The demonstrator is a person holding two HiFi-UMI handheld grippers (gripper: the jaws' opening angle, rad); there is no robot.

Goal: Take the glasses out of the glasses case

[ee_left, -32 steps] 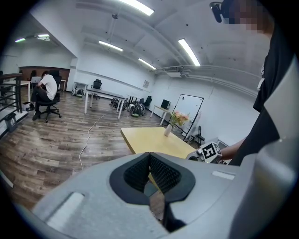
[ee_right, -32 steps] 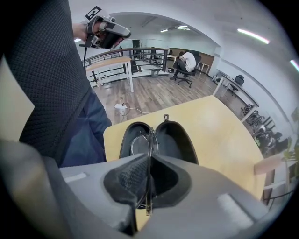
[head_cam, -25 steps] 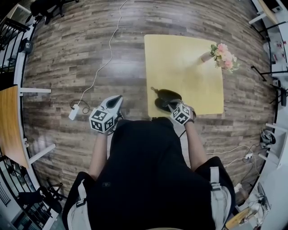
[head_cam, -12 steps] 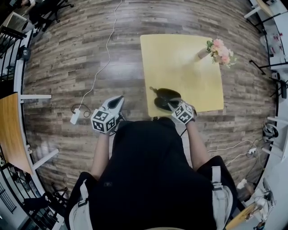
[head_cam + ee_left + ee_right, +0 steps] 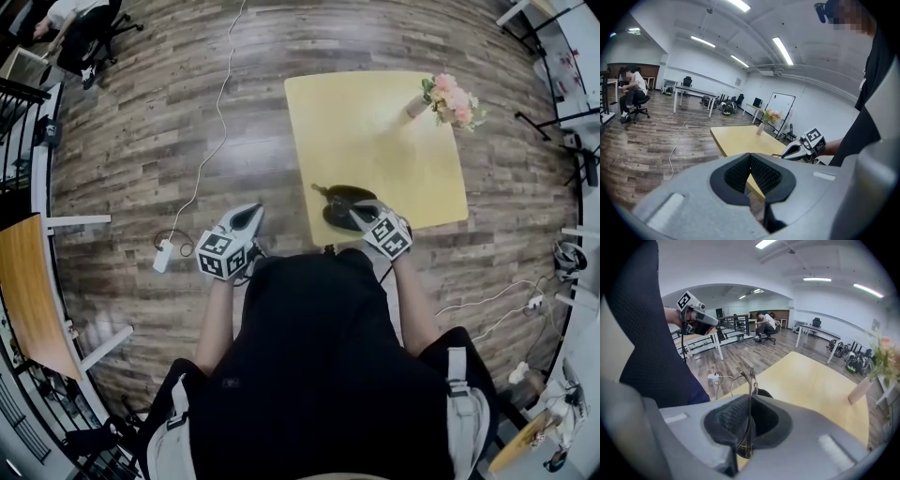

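Now the right gripper point(image 5: 749, 401) fingers clench the glasses point(image 5: 751, 379); left gripper point(image 5: 750, 161) fingers clenched empty.

I could read no words, numbers or brand names anywhere. The cube point(image 5: 217, 255) on my left gripper point(image 5: 247, 217) and the cube point(image 5: 389, 236) on my right gripper point(image 5: 357, 214) carried only black-and-white square markers, no letters or digits.

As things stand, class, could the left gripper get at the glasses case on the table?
Probably yes. The left gripper, shut and empty, is over the floor beside the table, nothing between it and the glasses case at the near edge. The right gripper, shut on the glasses, may crowd it.
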